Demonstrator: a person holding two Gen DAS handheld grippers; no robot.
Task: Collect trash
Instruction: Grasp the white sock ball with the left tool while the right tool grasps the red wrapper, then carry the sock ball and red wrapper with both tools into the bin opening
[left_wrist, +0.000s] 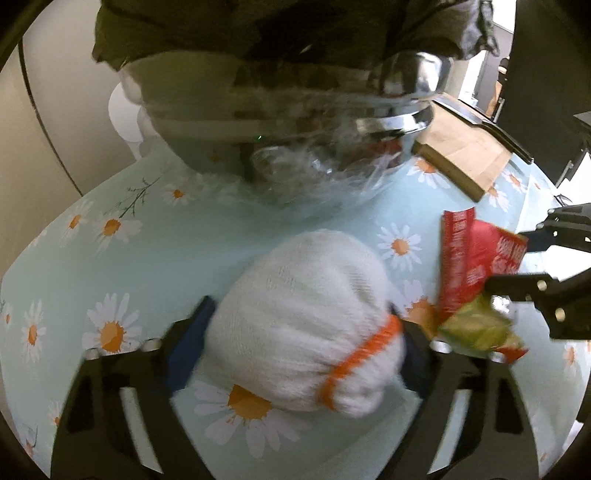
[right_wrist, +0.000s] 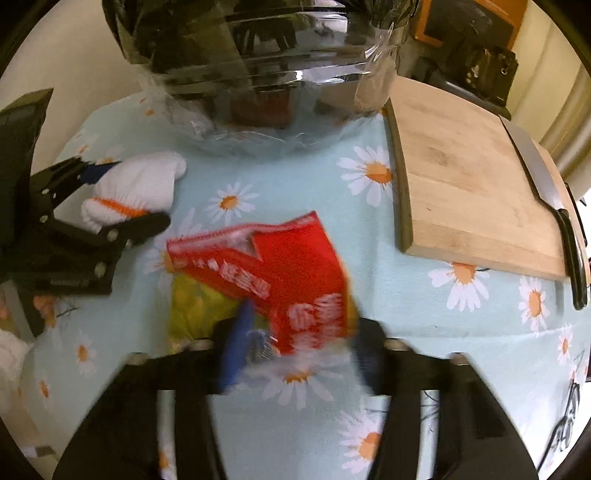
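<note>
My left gripper (left_wrist: 303, 332) is shut on a balled white glove with an orange cuff band (left_wrist: 306, 317), held just above the daisy tablecloth; it also shows at the left of the right wrist view (right_wrist: 133, 188). My right gripper (right_wrist: 299, 332) is shut on a red snack wrapper (right_wrist: 291, 269) with a yellow-green part (right_wrist: 195, 302) under it; the wrapper also shows at the right of the left wrist view (left_wrist: 476, 258). A shiny metal bin (right_wrist: 258, 74) lined with clear plastic stands at the back, beyond both grippers.
A wooden cutting board (right_wrist: 458, 184) lies at the right with a knife (right_wrist: 546, 206) along its far edge. The table carries a light blue daisy cloth (right_wrist: 443, 332). A beige wall stands at the left.
</note>
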